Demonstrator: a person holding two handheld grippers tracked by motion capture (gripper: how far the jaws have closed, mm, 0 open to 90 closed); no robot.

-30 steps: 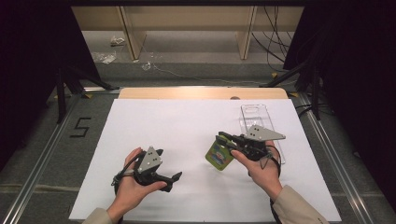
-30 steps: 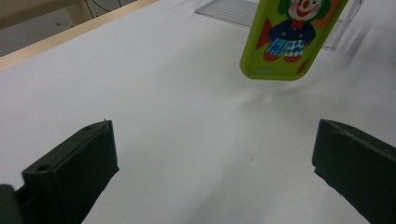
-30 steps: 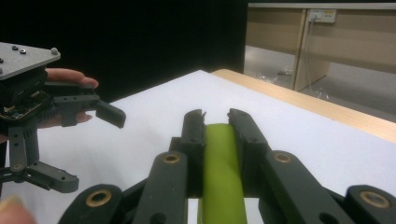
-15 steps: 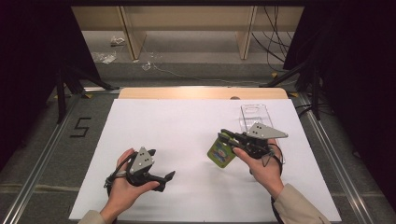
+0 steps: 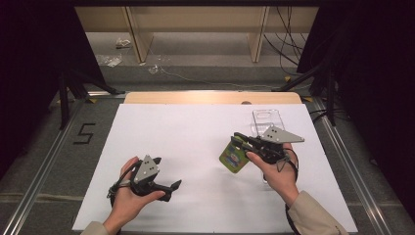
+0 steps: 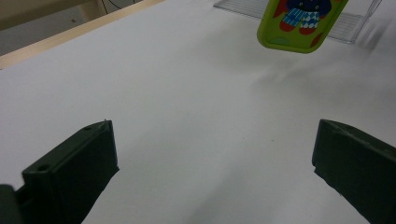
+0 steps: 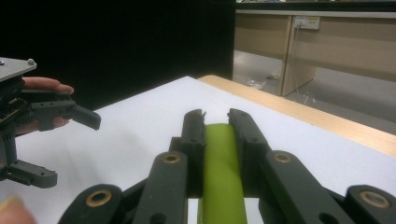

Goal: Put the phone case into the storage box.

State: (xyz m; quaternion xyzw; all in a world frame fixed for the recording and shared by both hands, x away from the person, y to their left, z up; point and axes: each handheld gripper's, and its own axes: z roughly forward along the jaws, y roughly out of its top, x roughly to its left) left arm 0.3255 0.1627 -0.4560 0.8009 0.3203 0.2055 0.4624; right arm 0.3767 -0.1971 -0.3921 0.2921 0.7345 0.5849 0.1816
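A flat green case [image 5: 234, 156] with a cartoon picture on its face hangs tilted above the white sheet, right of centre. My right gripper [image 5: 238, 141] is shut on its upper edge; in the right gripper view the green edge [image 7: 219, 158] sits squeezed between the two black jaws. The left gripper [image 5: 171, 190] rests low over the sheet at the front left, pointing right toward the case, jaws wide apart with nothing between them. In the left gripper view the case [image 6: 299, 23] hangs ahead, above the sheet. The left gripper [image 7: 70, 149] also shows at the left of the right gripper view.
A clear plastic box [image 5: 268, 121] lies on the white sheet [image 5: 186, 132] just behind the right gripper, also seen as the clear box [image 6: 355, 18] behind the case. A wooden table edge [image 5: 210, 97] runs along the far side. Metal rails flank the sheet.
The left hand and its gripper have shifted slightly to the left. The right gripper has kept still with the green case in it.
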